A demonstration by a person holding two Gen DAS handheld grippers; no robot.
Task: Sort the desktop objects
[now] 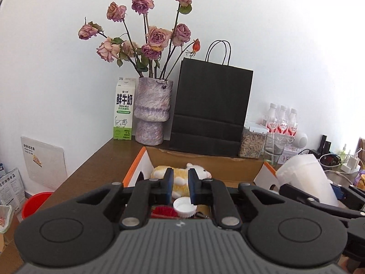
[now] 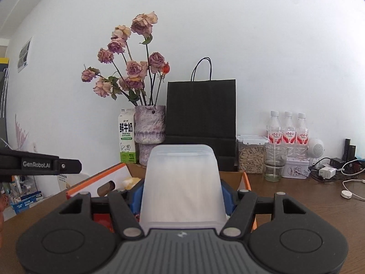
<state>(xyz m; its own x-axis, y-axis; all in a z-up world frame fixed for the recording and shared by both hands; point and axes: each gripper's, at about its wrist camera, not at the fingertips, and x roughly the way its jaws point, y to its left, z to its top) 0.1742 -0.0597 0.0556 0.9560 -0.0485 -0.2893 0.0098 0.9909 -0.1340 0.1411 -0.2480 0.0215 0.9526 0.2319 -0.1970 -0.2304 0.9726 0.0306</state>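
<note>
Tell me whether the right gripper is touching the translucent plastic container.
Touching. The right wrist view shows the right gripper with its blue pads pressed against both sides of the translucent plastic container, holding it above the cardboard box.

Both tools match: the left gripper [image 1: 180,182] shows black linkage arms with silver pivot pins, round black side discs, a ribbed grey housing bearing a tiny white logo, and blue-padded fingers. Same build on the right gripper [image 2: 182,196], and white "GenRobot.AI" lettering marks the left one's flank.
</note>
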